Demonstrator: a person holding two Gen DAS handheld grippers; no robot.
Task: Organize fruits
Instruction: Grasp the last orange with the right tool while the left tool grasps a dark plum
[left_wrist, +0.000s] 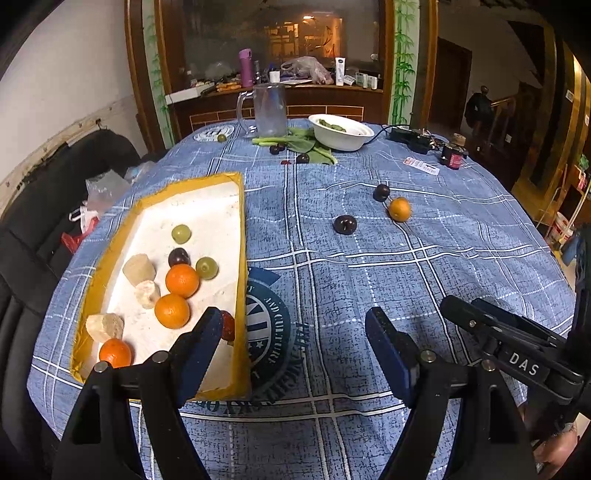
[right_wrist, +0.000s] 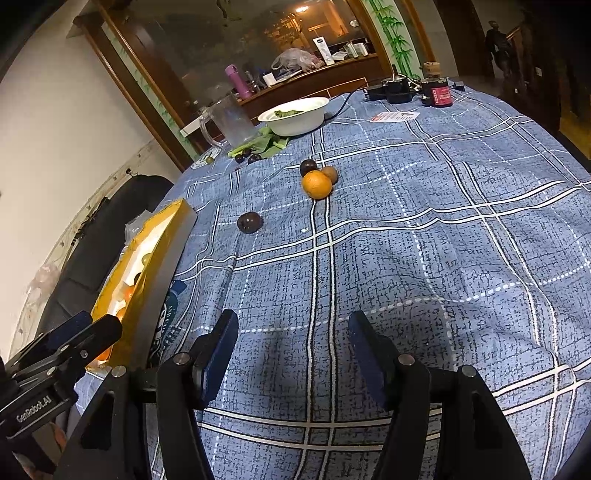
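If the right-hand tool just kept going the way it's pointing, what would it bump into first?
Most likely the bare tablecloth just ahead, since the open right tool angles downward. No fruit lies close in that line; the orange sits farther on, though depth is hard to judge.

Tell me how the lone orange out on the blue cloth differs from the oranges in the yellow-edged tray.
The lone orange lies loose on the tablecloth, while the tray oranges rest inside the tray. The lone orange has dark plums as neighbours; the tray oranges sit among green grapes and pale chunks. The lone orange is single; at least three lie in the tray. All are round, bright orange and alike in size.
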